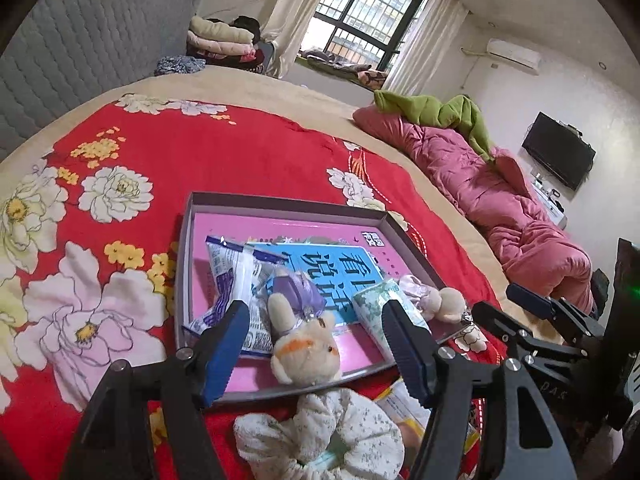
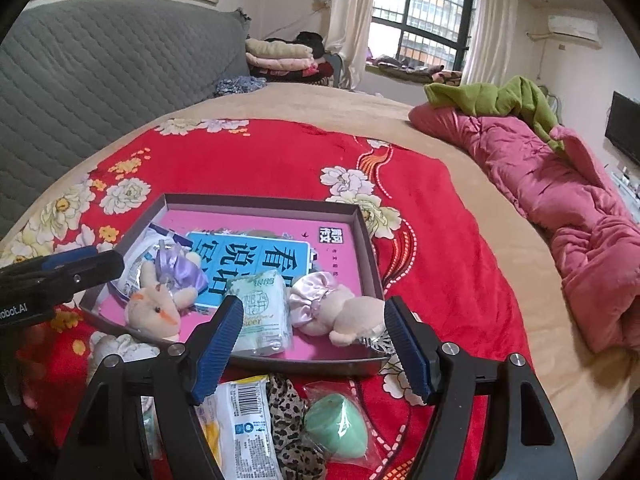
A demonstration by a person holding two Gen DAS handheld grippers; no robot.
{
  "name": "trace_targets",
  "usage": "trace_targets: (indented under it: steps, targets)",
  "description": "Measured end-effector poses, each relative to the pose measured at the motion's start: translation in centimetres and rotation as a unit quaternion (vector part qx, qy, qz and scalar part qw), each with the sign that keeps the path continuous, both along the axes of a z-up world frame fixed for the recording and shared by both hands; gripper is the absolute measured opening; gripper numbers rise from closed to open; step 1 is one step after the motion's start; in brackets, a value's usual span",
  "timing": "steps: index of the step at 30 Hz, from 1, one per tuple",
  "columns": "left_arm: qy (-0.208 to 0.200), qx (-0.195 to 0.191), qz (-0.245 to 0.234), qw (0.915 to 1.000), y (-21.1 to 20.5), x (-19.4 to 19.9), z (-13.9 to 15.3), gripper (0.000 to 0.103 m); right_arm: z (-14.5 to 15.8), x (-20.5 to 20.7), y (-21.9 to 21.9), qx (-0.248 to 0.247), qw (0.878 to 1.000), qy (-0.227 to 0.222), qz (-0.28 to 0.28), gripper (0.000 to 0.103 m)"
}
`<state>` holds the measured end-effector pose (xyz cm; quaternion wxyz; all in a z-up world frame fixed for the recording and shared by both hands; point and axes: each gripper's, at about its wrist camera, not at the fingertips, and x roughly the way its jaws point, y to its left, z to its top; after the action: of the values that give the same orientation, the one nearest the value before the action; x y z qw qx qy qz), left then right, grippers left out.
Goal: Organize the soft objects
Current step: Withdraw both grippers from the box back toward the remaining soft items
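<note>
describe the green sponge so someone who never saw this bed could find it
On the red flowered blanket, look just outside the near wall of the shallow box. The mint green sponge lies there in clear wrap, beside a leopard print scrunchie. It is the only smooth, egg-shaped thing.

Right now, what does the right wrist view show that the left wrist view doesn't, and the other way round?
Only the right wrist view shows the green sponge in its clear wrapper and the leopard scrunchie, both on the red blanket in front of the tray. Only the left wrist view shows the whole white floral scrunchie. Both show the tray with the purple-dressed bunny, the pink-dressed plush and the tissue pack, and both grippers, left gripper and right gripper, open and empty.
</note>
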<state>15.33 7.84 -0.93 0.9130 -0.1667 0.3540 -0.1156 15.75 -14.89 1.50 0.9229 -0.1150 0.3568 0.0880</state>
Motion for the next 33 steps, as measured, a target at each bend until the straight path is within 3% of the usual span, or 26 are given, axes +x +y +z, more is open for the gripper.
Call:
trace_targets:
  steps: [14,33]
  targets:
    - [0.001,-0.019,0.028,0.9994,0.2,-2.1,0.6,0.069,2.3,-0.7,-1.2,0.014,1.0,-0.024,-0.013,0.075]
    - [-0.009,0.013,0.07,0.9974,0.4,-6.1,2.1,0.069,5.2,-3.2,-3.3,0.039,0.998,-0.05,-0.012,0.075]
